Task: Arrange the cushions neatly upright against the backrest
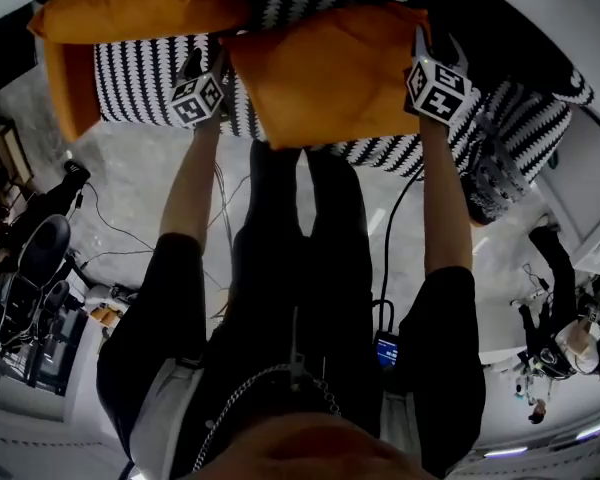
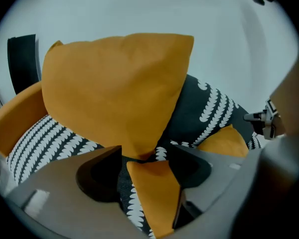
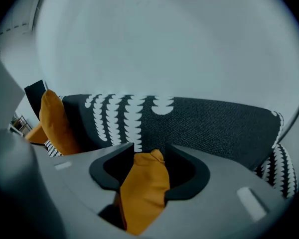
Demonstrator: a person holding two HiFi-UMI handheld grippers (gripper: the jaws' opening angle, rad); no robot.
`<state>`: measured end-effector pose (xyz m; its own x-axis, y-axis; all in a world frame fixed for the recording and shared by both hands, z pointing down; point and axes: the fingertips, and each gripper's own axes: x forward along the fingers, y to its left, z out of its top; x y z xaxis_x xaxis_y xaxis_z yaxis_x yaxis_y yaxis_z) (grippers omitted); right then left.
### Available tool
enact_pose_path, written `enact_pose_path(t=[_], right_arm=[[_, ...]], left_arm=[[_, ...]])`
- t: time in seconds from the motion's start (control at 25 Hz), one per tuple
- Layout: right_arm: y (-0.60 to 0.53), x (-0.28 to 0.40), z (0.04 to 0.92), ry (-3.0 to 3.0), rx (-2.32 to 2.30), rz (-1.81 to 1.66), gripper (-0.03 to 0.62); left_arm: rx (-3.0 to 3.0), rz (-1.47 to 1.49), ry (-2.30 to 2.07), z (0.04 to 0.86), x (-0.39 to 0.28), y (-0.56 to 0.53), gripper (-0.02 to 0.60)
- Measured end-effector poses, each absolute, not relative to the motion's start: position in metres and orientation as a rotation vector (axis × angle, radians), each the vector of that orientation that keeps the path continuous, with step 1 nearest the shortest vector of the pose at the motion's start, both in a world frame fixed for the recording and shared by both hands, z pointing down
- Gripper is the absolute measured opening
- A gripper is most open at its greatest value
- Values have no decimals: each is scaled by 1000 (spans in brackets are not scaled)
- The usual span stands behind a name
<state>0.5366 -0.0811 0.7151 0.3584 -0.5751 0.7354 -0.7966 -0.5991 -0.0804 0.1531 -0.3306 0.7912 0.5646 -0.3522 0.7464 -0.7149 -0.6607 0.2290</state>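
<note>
Though between jaws, cushion corners [image 2: 152, 193] loose.

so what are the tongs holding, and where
Nothing gripped: left tongs and right tongs stand open, each around a corner of the nearer orange fabric cushion.

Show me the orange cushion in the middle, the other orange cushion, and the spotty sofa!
middle orange cushion [image 1: 330, 73], head view, centre of its face
other orange cushion [image 1: 130, 3], head view, middle of its top side
sofa [image 1: 140, 78], head view, patterned cover below the other cushion
</note>
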Motion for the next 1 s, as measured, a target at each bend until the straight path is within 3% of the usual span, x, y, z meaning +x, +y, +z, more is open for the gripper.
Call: enact_pose_path(t=[0.32, 0.48, 0.6, 0.8, 1.0], right_arm=[[-74, 574, 768, -1177, 2276, 1190, 185], [-116, 545, 790, -1148, 2228, 1195, 186], [-158, 516, 828, -1109, 2188, 1184, 188], [-95, 553, 801, -1081, 2207, 1257, 128], [-53, 562, 761, -1072, 2285, 1256, 86]], left_arm=[[2194, 956, -704, 851, 184, -294, 310], [2133, 891, -673, 869, 154, -326, 308], [2113, 899, -617, 896, 125, -358, 248], [2155, 926, -555, 857, 173, -298, 101], [2221, 896, -526, 811, 184, -264, 53]])
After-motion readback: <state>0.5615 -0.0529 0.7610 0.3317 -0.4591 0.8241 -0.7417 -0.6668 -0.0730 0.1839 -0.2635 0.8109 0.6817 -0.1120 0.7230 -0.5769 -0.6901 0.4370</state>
